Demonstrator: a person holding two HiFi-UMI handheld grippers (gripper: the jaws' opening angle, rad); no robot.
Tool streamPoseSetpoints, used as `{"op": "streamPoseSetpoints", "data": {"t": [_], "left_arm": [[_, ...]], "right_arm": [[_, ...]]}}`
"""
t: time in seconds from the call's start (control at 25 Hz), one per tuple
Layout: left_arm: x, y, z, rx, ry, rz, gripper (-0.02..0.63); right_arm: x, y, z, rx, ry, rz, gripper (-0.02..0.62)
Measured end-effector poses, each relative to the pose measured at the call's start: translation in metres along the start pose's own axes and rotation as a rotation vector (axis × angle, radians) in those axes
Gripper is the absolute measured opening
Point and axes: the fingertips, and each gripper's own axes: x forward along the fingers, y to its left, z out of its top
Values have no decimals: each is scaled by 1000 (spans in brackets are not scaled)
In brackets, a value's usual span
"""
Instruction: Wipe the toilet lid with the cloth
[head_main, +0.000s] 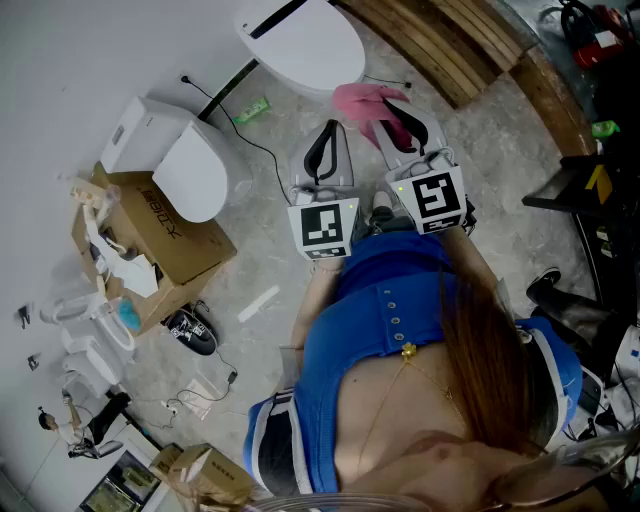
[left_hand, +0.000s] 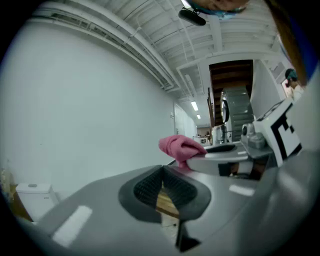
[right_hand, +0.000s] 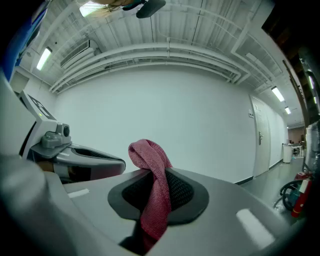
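Below the toilet lid at top centre, right gripper pinches cloth, best pressed flat; left gripper closed, empty.

Cloth in right gripper, just before toilet lid; left gripper alongside.

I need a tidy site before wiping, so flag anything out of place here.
The floor is cluttered. A black shoe lies beside an open box, a spare toilet sits against that box, and a black cable trails across the floor near the toilet lid. The cloth in the right gripper looks fine.
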Motion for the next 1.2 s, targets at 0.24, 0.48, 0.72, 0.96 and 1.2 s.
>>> {"op": "streamPoseSetpoints", "data": {"t": [0.24, 0.48, 0.72, 0.96, 1.2], "left_arm": [[7, -8, -4, -11, 12, 5, -8], [11, 12, -12, -30, 26, 58, -8], [32, 52, -30, -61, 72, 99, -8], [97, 100, -37, -82, 77, 79, -8], [175, 150, -35, -83, 83, 32, -8]], "right_arm": [[-7, -18, -2, 70, -34, 0, 71], [2, -55, -10, 106, -44, -43, 72], [36, -102, -12, 112, -41, -153, 71], [88, -140, -10, 109, -29, -237, 72], [159, -169, -1, 81, 2, -266, 71]]}}
